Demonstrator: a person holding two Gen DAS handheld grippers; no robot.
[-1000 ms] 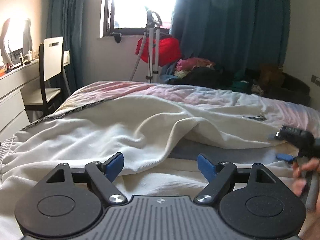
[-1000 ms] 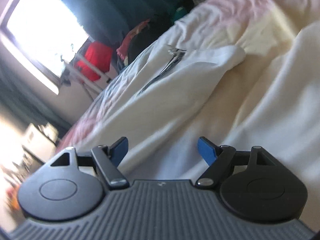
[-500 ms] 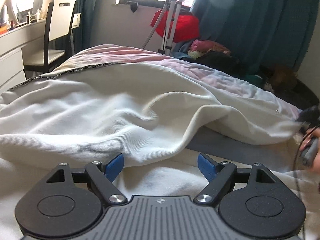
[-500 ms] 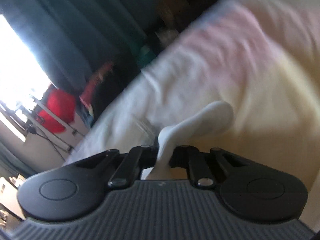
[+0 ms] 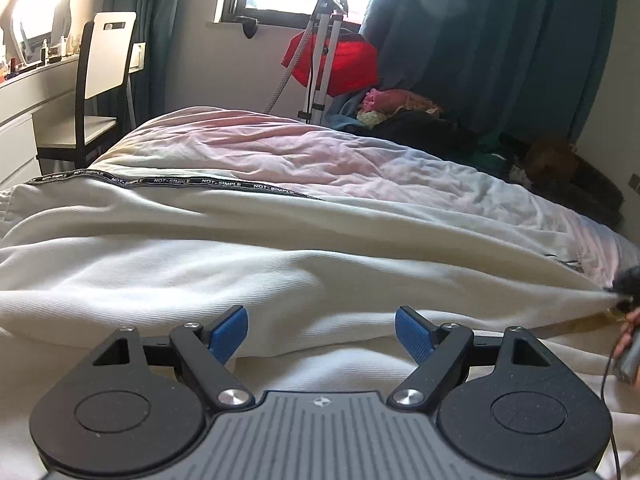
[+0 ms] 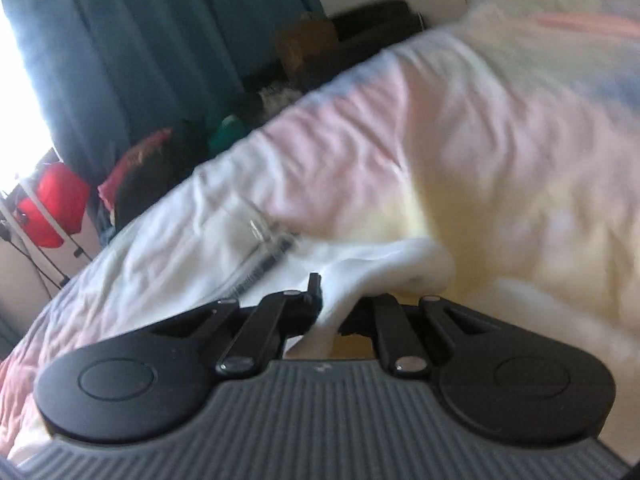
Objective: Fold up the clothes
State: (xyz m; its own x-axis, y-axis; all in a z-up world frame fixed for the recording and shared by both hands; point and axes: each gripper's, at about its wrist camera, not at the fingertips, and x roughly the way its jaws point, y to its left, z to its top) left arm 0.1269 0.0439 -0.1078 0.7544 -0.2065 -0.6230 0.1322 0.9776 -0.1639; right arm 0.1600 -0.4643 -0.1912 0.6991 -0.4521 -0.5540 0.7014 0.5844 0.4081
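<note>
A large cream white garment (image 5: 248, 264) with a black lettered band (image 5: 172, 182) lies spread across the bed. My left gripper (image 5: 322, 334) is open and empty, low over a fold of the garment near its front edge. My right gripper (image 6: 340, 308) is shut on a corner of the white garment (image 6: 384, 264) and pulls it taut; it shows at the far right of the left wrist view (image 5: 624, 284). The right wrist view is blurred.
The bed has a pink and white quilt (image 5: 320, 160). Behind it stand a metal stand with a red bag (image 5: 332, 60), a pile of clothes (image 5: 400, 108) and dark curtains (image 5: 500, 40). A chair (image 5: 100, 92) and a white desk (image 5: 24, 112) stand at the left.
My right gripper shut on the garment's corner and pulled it to the right, flattening the raised fold. My left gripper moved lower and closer to the cloth and stayed open.
</note>
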